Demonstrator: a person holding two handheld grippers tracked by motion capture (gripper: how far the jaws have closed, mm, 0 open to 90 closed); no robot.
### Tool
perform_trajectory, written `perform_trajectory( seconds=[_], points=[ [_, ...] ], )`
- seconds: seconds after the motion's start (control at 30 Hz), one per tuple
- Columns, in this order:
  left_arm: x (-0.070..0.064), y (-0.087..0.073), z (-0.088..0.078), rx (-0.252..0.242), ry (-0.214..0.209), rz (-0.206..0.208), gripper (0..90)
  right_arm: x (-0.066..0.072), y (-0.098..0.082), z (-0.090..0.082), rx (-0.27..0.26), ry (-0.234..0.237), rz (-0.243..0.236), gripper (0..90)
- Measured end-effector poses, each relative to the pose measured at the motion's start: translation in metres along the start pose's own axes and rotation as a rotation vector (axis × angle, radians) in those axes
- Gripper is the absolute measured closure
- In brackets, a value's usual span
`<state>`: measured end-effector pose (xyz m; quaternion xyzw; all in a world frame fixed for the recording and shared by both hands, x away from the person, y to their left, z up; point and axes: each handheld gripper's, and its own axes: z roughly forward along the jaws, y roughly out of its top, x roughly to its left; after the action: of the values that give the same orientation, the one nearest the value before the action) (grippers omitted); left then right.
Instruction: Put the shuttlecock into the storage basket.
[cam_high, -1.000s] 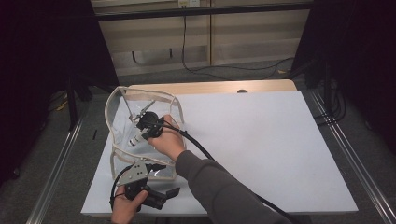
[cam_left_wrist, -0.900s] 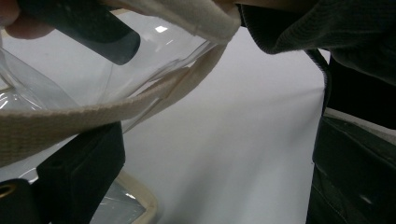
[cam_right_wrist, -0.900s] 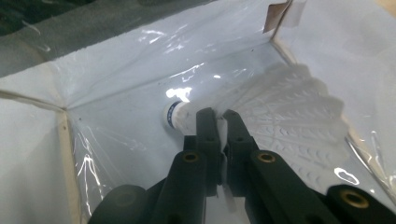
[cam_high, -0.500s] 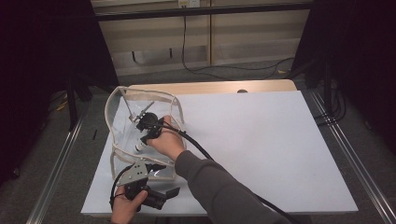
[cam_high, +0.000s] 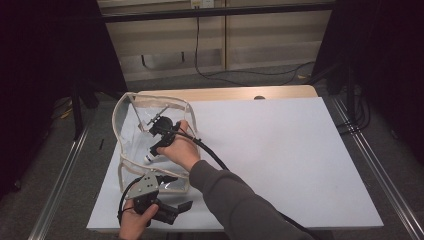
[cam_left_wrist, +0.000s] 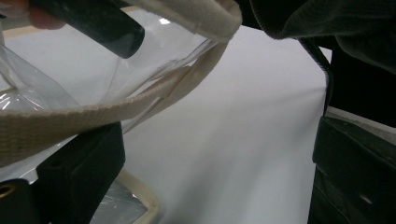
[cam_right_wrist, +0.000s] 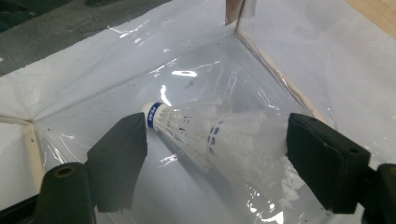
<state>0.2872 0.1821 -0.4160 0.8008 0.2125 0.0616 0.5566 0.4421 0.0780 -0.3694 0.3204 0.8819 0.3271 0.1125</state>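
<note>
The shuttlecock (cam_right_wrist: 205, 133) is lying on its side on the floor of the clear bag (cam_high: 131, 131), between my right fingers (cam_right_wrist: 114, 161) but free of both pads. These fingers have just been opening, so I am judging the drop-off done. My left gripper (cam_left_wrist: 210, 182) is pinching the bag's cream rim strap (cam_left_wrist: 60, 123), holding the mouth open on the bench (cam_high: 280, 150).

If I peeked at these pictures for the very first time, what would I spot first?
You'd spot the white shuttlecock lying on its side inside the clear plastic bag at the table's left. The right gripper reaches into the bag, and its black jaws have just been opening, so the shuttlecock lies loose between them. Nearer the front edge, the left gripper is by the bag's cream strap.
</note>
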Motion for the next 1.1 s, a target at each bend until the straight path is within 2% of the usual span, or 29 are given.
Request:
perform_trajectory(
  seconds=[0.2,0.4,0.6,1.0,1.1],
  points=[
    [0.0,0.0,0.0,0.0,0.001,0.0,2.6,0.0,0.001,-0.007,-0.017,0.009,0.004,21.2],
    [0.0,0.0,0.0,-0.001,0.002,-0.001,2.5,0.001,0.003,-0.013,-0.036,0.032,0.004,20.4],
    [0.0,0.0,0.0,0.001,0.0,-0.001,2.5,0.002,0.005,-0.02,-0.046,0.071,0.025,19.2],
    [-0.001,0.0,0.001,-0.005,-0.003,-0.01,2.5,0.006,0.013,-0.043,-0.08,0.111,0.049,16.9],
    [-0.001,0.0,0.001,-0.005,-0.002,-0.009,2.5,0.007,0.014,-0.049,-0.085,0.113,0.042,16.8]
  ],
)
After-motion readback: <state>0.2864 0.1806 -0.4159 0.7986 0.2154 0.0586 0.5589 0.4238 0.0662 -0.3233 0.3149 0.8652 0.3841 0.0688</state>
